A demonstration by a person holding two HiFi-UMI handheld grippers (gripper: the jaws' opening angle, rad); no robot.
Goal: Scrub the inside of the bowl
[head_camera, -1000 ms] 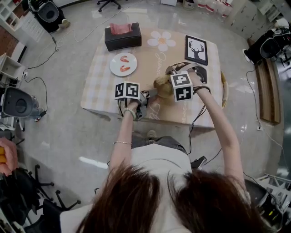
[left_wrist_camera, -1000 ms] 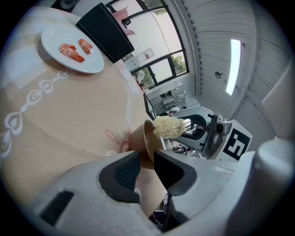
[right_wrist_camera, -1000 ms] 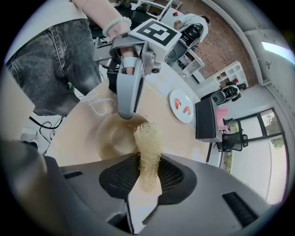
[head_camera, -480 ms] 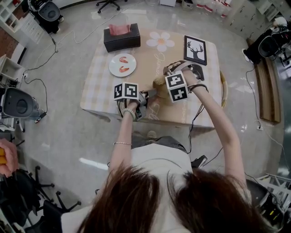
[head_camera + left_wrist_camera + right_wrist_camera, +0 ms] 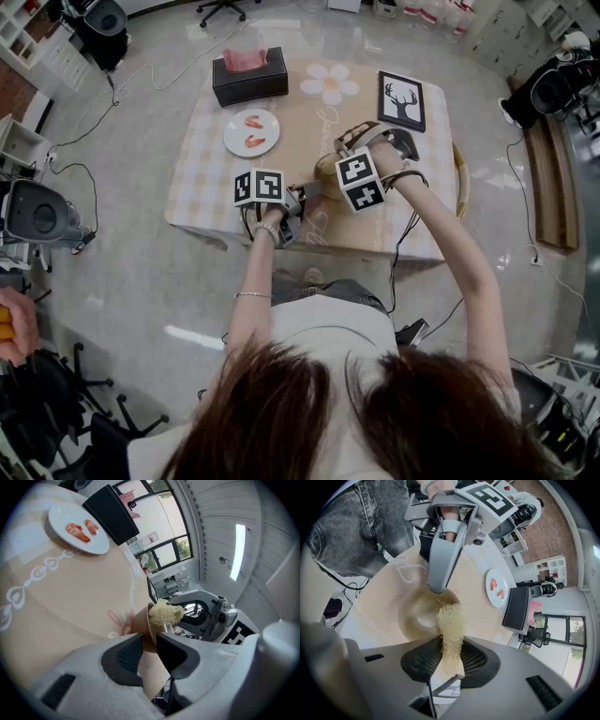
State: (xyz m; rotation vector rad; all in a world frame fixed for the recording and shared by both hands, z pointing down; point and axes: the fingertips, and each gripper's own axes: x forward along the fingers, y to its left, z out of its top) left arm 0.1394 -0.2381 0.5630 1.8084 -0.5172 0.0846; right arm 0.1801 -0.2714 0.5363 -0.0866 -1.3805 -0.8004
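Two holds: my left gripper [image 5: 149, 641] pinches the round tan bowl [image 5: 417, 613]; right gripper [image 5: 451, 654] squeezes the pale stringy scrubber [image 5: 450, 620]. I'd rub gently mid-frame.

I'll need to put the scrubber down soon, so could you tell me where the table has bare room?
Bare cloth lies in the table's near-left corner, between the plate and the left gripper, and in the middle, between plate and deer picture. The near edge is crowded: the right gripper holds the scrubber in the bowl.
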